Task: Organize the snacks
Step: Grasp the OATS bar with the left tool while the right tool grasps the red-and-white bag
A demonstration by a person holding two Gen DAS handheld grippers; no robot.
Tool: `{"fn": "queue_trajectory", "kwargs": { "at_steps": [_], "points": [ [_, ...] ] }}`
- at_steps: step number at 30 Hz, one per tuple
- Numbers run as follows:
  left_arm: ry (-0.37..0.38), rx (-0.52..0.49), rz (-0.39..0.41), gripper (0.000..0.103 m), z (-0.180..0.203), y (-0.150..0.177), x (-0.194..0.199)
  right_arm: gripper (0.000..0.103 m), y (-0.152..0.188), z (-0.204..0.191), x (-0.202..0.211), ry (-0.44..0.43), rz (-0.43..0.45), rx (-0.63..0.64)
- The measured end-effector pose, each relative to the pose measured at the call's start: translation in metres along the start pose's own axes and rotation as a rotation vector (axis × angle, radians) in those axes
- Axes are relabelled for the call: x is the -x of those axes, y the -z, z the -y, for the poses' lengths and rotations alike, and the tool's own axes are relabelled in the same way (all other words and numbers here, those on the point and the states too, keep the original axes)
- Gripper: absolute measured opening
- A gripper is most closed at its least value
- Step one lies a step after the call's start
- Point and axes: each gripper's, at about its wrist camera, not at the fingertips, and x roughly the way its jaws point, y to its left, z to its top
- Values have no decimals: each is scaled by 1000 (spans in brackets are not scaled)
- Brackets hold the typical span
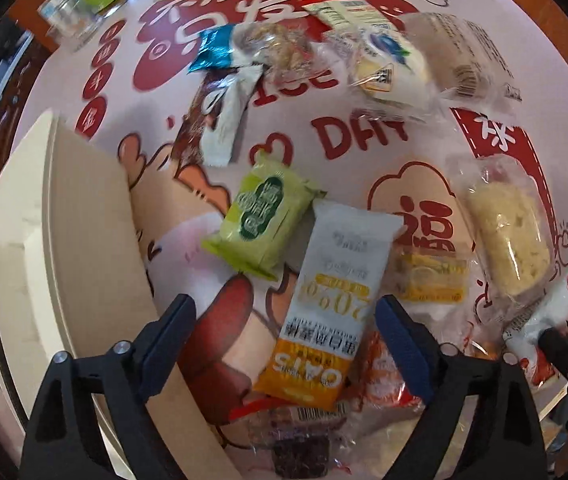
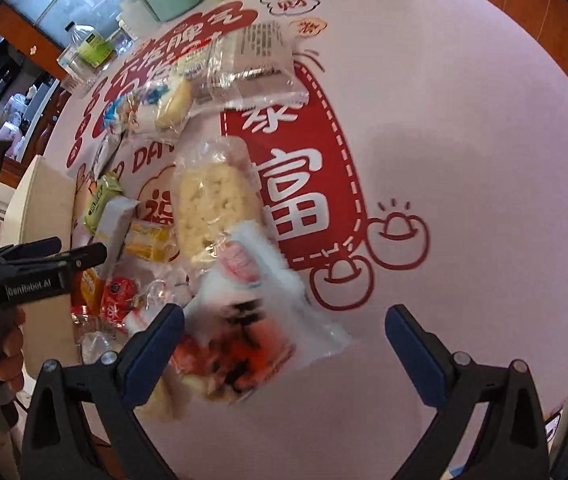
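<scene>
**Pink cloth, loose packets: where the sorting could slip**

Pink printed tablecloth [image 1: 435, 128] is carrying the whole spread, and its slick surface is the widest hazard: any packet nudged rather than lifted is likely sliding off target.

Next in size, the cream box [image 1: 64, 216] is sitting at the left, its wall just beside the left gripper [image 1: 284, 344]. That gripper's fingers are spread wide and holding nothing, hovering over the near end of the oat bar packet [image 1: 323, 300]. The packet is lying partly over an orange wrapper [image 1: 383, 372] and a dark barcoded packet [image 1: 295, 440], so a closing pinch is risking two wrappers at once, or only crinkled film.

The pale rice-cake packet [image 2: 212, 200] is resting in the middle, touching its neighbours; dragging anything past it could be scattering the pile.

The right gripper [image 2: 284, 344] is also spread and empty, with a white-and-red bread packet [image 2: 244, 320] lying blurred between its fingers, against the left one. The blur is suggesting motion, so a snap shut now may be catching only a film edge or squashing the soft bread.

The green snack packet [image 1: 260, 220] is lying near the box, safely apart from both grippers.

Smallest, a clear bottle [image 2: 88, 56] is standing at the far left edge, where a wide swing could be toppling it.
</scene>
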Motion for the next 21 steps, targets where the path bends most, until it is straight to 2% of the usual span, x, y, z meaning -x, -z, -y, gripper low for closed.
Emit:
{"fn": "queue_trajectory", "kwargs": {
  "at_steps": [3, 6, 8, 11, 13, 14, 15, 16, 17, 18, 19, 21],
  "points": [
    [0, -13, -29, 87, 5, -4, -9, 94, 2, -2, -9, -37, -25, 7],
    [-11, -37, -67, 77, 13, -9, -19, 88, 1, -5, -13, -48, -42, 19],
    [-4, -50, -92, 73, 18, -10, -25, 77, 1, -7, -18, -36, -63, 32],
    [4, -48, -102, 72, 21, -10, -31, 68, 2, -16, -20, -3, -70, 73],
    [16, -36, -121, 72, 22, -12, -29, 50, 2, -20, -20, -2, -70, 91],
    [29, -27, -135, 71, 22, -13, -28, 45, 2, -22, -20, -6, -69, 101],
    [37, -23, -138, 69, 22, -18, -34, 33, 2, -22, -21, -7, -68, 108],
    [43, -20, -139, 66, 22, -18, -36, 27, 2, -23, -21, -12, -70, 110],
    [52, -15, -139, 63, 22, -15, -39, 26, 3, -22, -22, -21, -70, 107],
    [72, -9, -140, 54, 24, -14, -39, 20, 4, -21, -21, -29, -71, 105],
    [90, -3, -142, 48, 21, -9, -37, 19, 4, -20, -22, -37, -72, 101],
    [94, -1, -142, 45, 23, -5, -31, 17, 3, -20, -22, -40, -68, 97]
  ]
}}
